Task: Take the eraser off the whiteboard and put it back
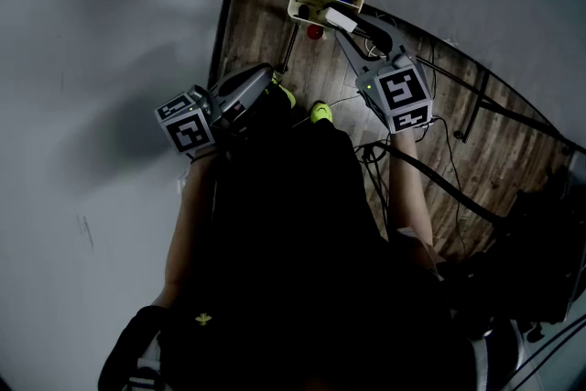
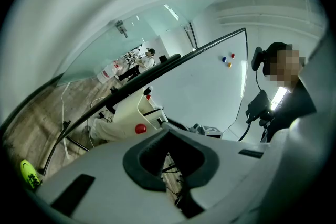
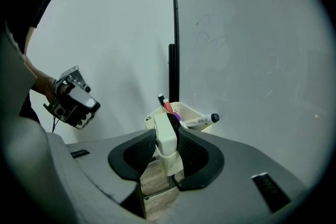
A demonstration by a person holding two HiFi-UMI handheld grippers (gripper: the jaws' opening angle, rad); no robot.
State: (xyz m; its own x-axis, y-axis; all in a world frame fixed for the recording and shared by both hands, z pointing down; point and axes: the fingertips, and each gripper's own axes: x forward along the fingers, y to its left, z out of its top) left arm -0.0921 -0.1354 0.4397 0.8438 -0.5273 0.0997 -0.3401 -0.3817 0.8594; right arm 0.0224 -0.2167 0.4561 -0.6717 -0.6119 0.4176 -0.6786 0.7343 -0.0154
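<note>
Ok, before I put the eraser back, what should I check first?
1. Grip on the eraser: ok. The right gripper has a pad pressed on each side of it.
2. Eraser clear of the bin: cannot tell. It sits right in front of the bin's rim.
3. Room in the bin: cannot tell. Markers lie across it.
4. Bare whiteboard beside the bin: ok. Only faint marks show there.
5. Left gripper out of the way: ok. It is shut, empty, and held off to the side.
</note>
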